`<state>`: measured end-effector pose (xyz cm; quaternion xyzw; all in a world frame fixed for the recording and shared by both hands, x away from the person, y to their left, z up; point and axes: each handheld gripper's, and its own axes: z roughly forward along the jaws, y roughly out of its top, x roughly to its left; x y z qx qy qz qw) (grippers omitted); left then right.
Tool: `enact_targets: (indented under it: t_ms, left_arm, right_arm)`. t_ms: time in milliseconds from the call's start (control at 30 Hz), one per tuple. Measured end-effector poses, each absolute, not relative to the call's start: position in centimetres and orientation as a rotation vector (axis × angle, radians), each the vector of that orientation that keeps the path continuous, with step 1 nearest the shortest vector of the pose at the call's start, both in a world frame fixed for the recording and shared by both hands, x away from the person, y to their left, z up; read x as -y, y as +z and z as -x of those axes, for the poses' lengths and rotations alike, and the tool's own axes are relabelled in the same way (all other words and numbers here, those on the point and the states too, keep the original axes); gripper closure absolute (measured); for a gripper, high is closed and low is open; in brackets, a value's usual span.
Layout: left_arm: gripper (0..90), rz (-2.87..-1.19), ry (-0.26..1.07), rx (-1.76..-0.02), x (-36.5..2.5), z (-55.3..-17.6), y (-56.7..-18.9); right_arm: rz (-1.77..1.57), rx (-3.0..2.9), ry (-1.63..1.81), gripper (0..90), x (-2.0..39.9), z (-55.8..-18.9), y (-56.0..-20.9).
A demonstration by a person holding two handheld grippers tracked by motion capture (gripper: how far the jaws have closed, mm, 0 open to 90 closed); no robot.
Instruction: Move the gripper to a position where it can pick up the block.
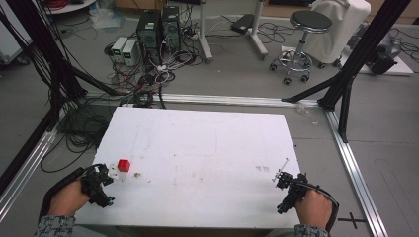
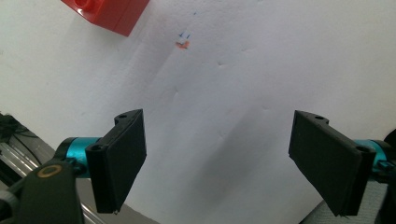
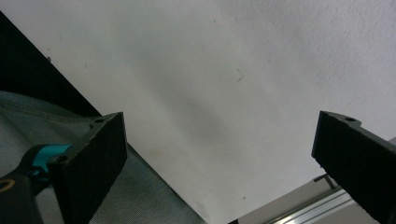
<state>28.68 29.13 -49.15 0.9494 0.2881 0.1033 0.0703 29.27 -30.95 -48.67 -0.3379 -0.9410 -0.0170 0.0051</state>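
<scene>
My gripper (image 2: 217,158) has both jaws spread wide, nothing between them, over the white table (image 2: 261,70). A red block (image 2: 112,11) sits at the top left edge, partly cropped. A small orange mark (image 2: 182,44) lies just beside it.

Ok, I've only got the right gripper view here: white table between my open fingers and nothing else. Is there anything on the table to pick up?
Observer: Yes, one red block sits near the table's left front area, far from your right gripper.
Operator: Where's the left gripper relative to it?
Observer: The left gripper is right beside the block in the high view, on the person's side of it.
Operator: Is it holding the block?
Observer: No. In the left gripper view its fingers are spread wide over bare table, with the block at the frame's top left, ahead of them.
</scene>
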Motion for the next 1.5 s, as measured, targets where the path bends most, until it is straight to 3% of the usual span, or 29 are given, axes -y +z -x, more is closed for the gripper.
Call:
enact_targets:
  t_ms: [967, 1500]
  left_arm:
    - [19.5, -2.858, 0.274, -0.849, -29.4, -28.7, -49.2]
    - [20.3, -2.945, 0.233, -0.688, -30.4, -29.9, -48.4]
  right_arm:
    - [1.068, 2.942, -0.077, 2.8, 31.1, -29.2, -48.6]
    - [1.063, 2.935, -0.091, 2.8, 31.2, -29.3, -48.6]
